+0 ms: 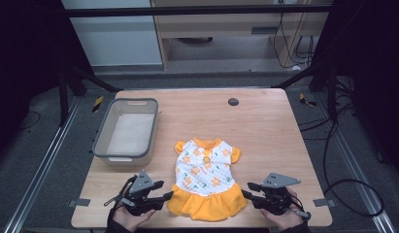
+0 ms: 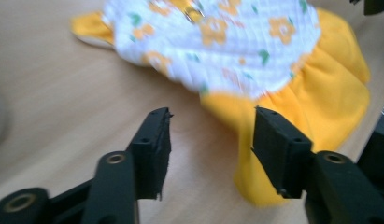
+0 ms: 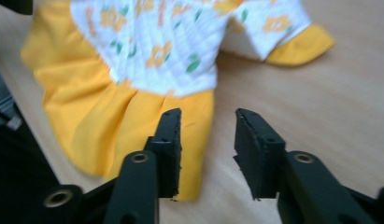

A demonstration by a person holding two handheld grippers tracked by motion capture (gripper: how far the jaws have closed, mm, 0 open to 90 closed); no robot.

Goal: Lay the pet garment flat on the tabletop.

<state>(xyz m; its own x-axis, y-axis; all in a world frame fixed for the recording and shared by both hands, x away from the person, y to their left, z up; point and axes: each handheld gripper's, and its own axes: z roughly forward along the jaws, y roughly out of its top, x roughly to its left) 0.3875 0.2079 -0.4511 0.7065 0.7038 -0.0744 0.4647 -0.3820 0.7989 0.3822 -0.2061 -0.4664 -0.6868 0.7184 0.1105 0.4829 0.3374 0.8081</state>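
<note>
So the little dress (image 1: pixel 205 175) was lying flat near the tabletop's front edge. My left claw (image 1: pixel 164 190) and right claw (image 1: pixel 247 190) both sat parted and empty beside its yellow hem, so I figured a fold came next.

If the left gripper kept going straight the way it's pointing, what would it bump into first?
Probably the dress: its yellow skirt lies just beyond the left gripper, whose open jaws hold nothing. Depth is hard to judge.

Overhead view, two close views share dress (image 1: pixel 206 177).
</note>
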